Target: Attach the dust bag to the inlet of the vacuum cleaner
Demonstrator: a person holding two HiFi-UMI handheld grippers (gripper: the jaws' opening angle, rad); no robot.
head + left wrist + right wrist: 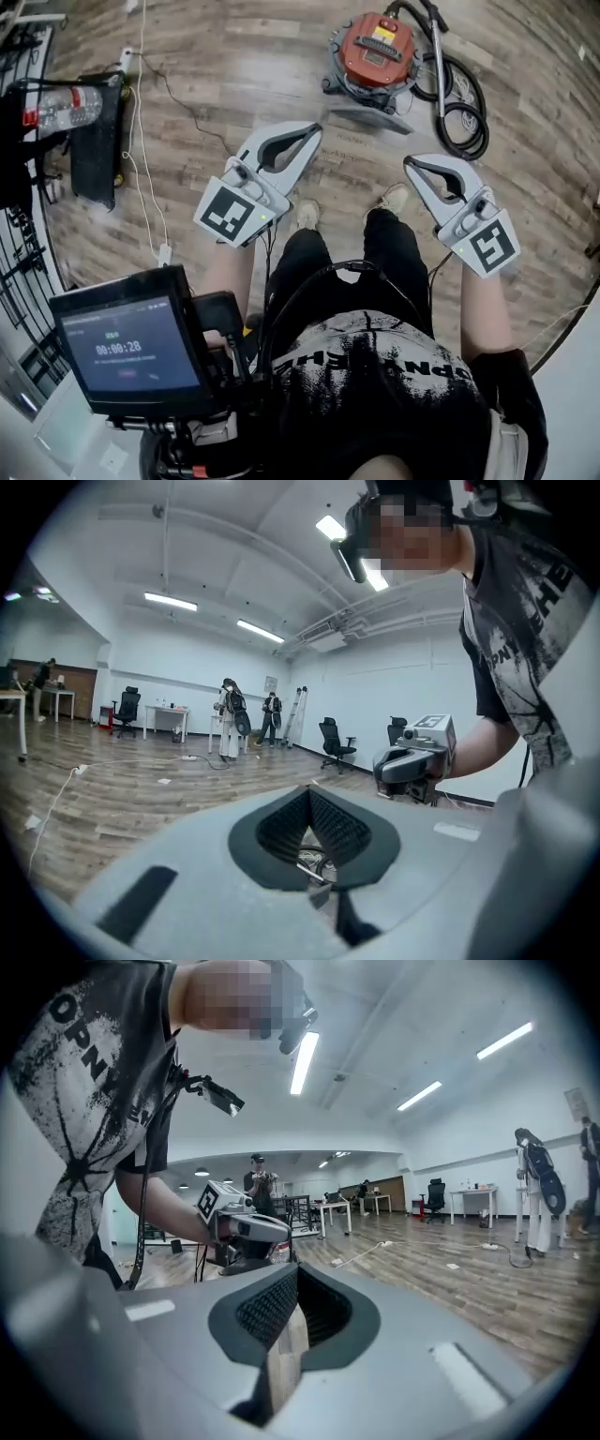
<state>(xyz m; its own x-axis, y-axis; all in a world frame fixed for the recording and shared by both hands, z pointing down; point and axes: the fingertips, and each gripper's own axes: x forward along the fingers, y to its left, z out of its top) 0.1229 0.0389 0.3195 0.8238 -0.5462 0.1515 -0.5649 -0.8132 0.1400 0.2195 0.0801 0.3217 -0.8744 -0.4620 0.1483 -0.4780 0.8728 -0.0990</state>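
A large open office has a wood-plank floor [234,56], white walls [375,682] and long strip lights [171,601] on the ceiling. Black office chairs [336,744], white desks [165,711] and a ladder [295,714] stand near the far wall.

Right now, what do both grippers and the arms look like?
The left gripper and right gripper match: light grey curved jaws lined with black textured pads, each ending in a white cube with black square markers. Thin dark cables trail from both. The person wears a black short-sleeved printed T-shirt.
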